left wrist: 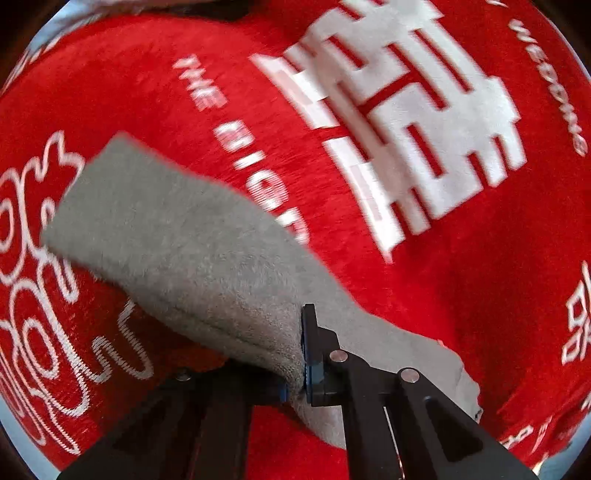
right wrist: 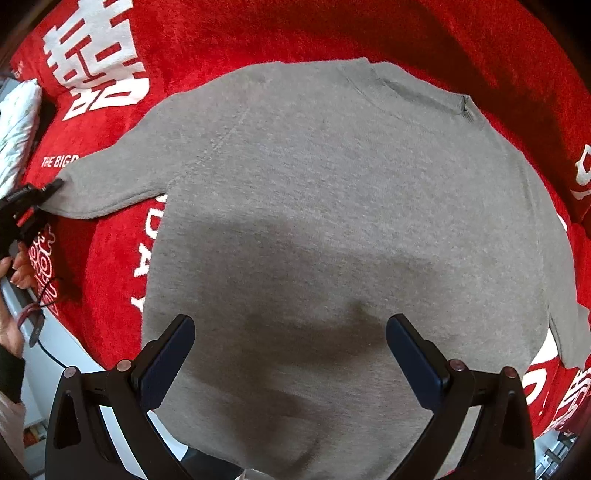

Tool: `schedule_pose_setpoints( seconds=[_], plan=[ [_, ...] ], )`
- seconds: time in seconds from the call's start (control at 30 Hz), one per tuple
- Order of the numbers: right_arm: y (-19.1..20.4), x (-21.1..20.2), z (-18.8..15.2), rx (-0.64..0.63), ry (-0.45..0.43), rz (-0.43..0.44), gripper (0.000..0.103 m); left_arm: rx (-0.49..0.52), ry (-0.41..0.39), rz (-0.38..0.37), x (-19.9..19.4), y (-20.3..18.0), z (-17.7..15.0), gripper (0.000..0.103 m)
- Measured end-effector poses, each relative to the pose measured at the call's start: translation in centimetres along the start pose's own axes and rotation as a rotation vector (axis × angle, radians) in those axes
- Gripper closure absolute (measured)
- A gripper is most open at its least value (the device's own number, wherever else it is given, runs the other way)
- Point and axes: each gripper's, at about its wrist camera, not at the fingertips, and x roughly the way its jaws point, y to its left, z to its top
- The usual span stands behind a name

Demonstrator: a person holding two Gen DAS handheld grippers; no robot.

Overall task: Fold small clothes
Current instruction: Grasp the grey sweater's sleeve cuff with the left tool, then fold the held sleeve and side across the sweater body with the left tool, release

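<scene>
A small grey sweater (right wrist: 332,221) lies flat on a red blanket (right wrist: 258,33), neck at the far right. Its left sleeve (right wrist: 110,184) stretches out to the left. My left gripper (left wrist: 295,373) is shut on the cuff end of that grey sleeve (left wrist: 177,243) and holds it lifted above the blanket; it also shows at the left edge of the right wrist view (right wrist: 33,195). My right gripper (right wrist: 290,354) is open and empty, hovering over the sweater's lower body near the hem.
The red blanket (left wrist: 461,277) carries large white characters (left wrist: 406,122) and white lettering. A white quilted item (right wrist: 16,125) lies past the blanket's far left. A white surface edge (right wrist: 66,354) and cables show at lower left.
</scene>
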Motion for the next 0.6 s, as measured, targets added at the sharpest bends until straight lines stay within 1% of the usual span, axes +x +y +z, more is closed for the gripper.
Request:
schedule_pose_setpoints(
  seconds=[0.07, 0.17, 0.23, 0.3, 0.37, 0.4, 0.47, 0.6],
  plan=[
    [-0.3, -0.3, -0.2, 0.014, -0.004, 0.0, 0.0, 0.049, -0.005, -0.025, -0.4, -1.9, 0.0, 0.096],
    [-1.1, -1.0, -0.5, 0.06, -0.019, 0.01, 0.0, 0.163, 0.003, -0.095, -1.5, -5.8, -0.2, 0.096],
    [-1.8, -1.6, -0.7, 0.085, -0.04, 0.016, 0.0, 0.247, 0.021, -0.171, -2.1, -9.3, -0.7, 0.096],
    [-3.0, -2.4, -1.1, 0.115, -0.061, 0.018, 0.0, 0.327, 0.04, -0.228, -2.6, -12.6, -1.8, 0.096],
    [-4.7, -3.0, -1.6, 0.16, -0.075, 0.03, 0.0, 0.418, 0.078, -0.293, -2.4, -16.9, -3.5, 0.096],
    [-5.6, -3.2, -1.8, 0.18, -0.081, 0.035, 0.0, 0.454, 0.092, -0.311, -2.3, -18.6, -4.3, 0.096],
    [-8.0, -3.7, -2.4, 0.222, -0.098, 0.031, 0.0, 0.546, 0.141, -0.351, -1.4, -22.8, -7.2, 0.096],
    [-13.4, -3.6, -3.3, 0.333, -0.099, 0.014, 0.0, 0.662, 0.246, -0.377, 1.2, -29.4, -13.9, 0.096]
  ],
)
